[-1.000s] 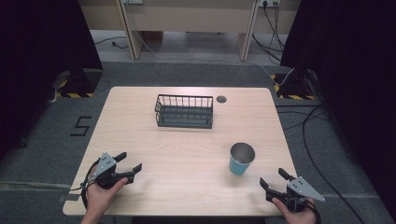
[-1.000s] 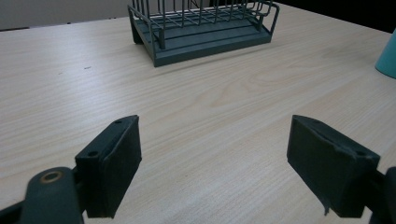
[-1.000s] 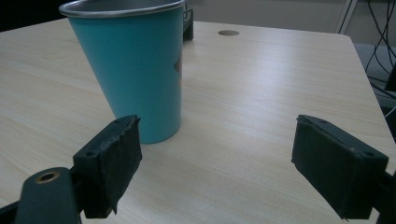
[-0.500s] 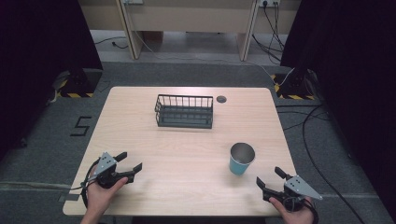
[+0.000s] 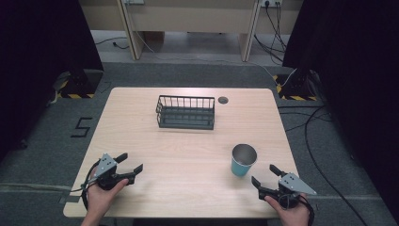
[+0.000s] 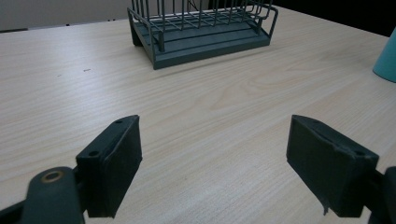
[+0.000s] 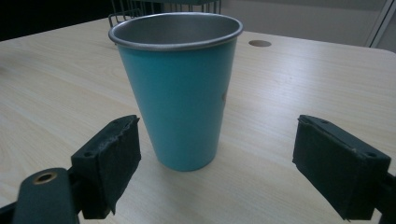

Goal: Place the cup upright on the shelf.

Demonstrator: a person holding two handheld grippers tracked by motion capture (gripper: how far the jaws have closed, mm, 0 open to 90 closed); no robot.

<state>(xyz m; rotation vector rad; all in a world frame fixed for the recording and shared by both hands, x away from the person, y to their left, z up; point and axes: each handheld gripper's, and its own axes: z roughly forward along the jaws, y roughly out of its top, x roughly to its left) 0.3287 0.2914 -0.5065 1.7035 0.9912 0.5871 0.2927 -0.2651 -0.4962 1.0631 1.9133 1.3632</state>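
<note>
Wooden table (image 5: 188,155), wire basket (image 5: 186,112) far side, teal cup (image 5: 243,160) upright

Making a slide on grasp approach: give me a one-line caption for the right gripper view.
Open right tongs face an upright teal cup on the wooden table.

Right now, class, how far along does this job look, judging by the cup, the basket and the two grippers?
Nothing looks done: the wire basket is empty. In hand: the open right gripper faces the teal cup, not gripping it. The left gripper is open. Grasping and moving remain.
</note>
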